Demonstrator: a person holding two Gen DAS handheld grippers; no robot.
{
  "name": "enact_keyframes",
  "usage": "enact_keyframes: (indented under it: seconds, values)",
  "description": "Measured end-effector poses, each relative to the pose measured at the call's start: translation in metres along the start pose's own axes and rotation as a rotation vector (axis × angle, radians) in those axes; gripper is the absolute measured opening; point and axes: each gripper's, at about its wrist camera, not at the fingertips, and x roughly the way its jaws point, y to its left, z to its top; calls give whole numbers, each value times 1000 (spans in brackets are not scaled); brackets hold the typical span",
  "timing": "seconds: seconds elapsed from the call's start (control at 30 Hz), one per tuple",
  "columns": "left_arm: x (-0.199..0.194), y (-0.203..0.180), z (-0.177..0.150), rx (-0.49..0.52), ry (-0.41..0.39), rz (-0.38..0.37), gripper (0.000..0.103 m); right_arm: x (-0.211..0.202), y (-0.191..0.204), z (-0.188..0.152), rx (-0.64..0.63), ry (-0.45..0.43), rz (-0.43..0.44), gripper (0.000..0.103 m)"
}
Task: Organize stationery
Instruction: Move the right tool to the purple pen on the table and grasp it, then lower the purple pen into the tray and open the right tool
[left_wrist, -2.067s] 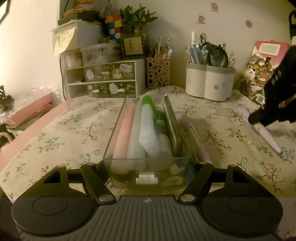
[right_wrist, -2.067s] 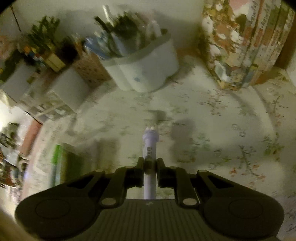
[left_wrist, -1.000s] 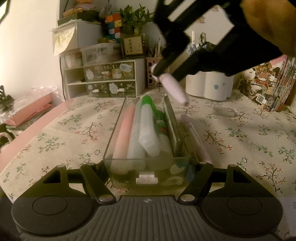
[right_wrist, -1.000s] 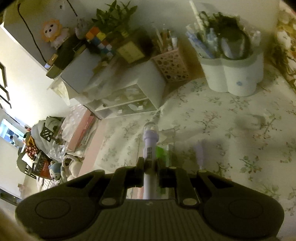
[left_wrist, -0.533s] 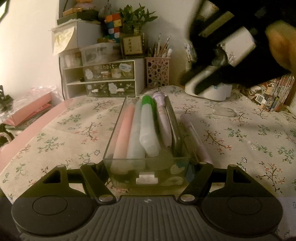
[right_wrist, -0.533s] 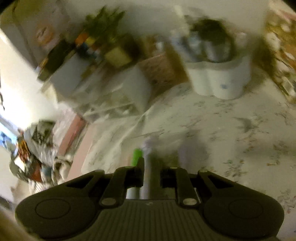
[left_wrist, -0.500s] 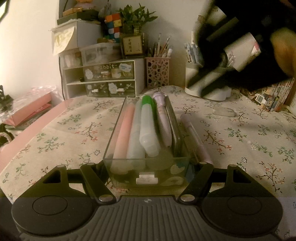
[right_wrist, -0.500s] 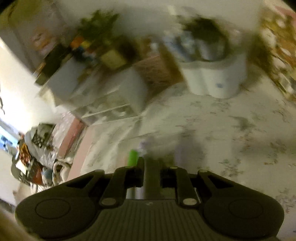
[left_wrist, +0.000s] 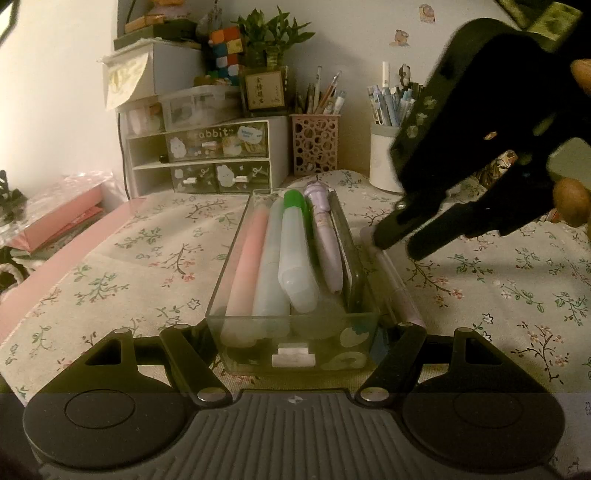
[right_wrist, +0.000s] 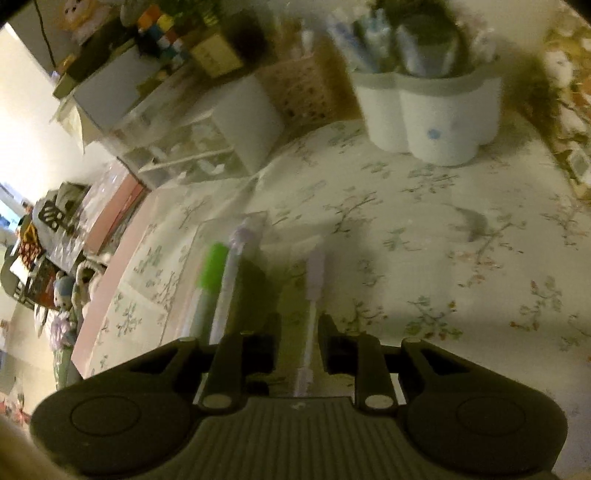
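Note:
My left gripper (left_wrist: 295, 332) is shut on the near end of a clear tray (left_wrist: 295, 347), one finger on each side wall. In the tray lie a pink pen, a pale blue pen, a green-capped marker (left_wrist: 295, 254) and a lilac character pen (left_wrist: 325, 243). A slim lilac pen (left_wrist: 391, 280) lies on the cloth just right of the tray. My right gripper (left_wrist: 399, 247) hangs low over that pen's far end. In the right wrist view its jaws are opening, and the slim pen (right_wrist: 313, 280) lies between the fingers of the gripper (right_wrist: 298, 321) without being pressed.
A white pen holder (left_wrist: 380, 162) and a pink perforated cup (left_wrist: 314, 144) stand at the back. A small drawer unit (left_wrist: 207, 155) is at back left, a pink box (left_wrist: 59, 218) at far left. A small clear object (right_wrist: 476, 221) lies on the cloth.
My right gripper brought the lilac character pen over the tray, let it go there, then shifted right and down over the slim pen with wider jaws. The left gripper stayed still.

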Motion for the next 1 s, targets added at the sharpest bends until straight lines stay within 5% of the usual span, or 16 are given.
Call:
enact_keyframes:
  seconds: [0.33,1.0]
  values:
    - [1,1,1,0,5,-3,73,19,8,-11,-57,39,-65,6]
    - [39,-6,37,-12,120,-26,73,-32,-87,-29,120,-102,-59,5]
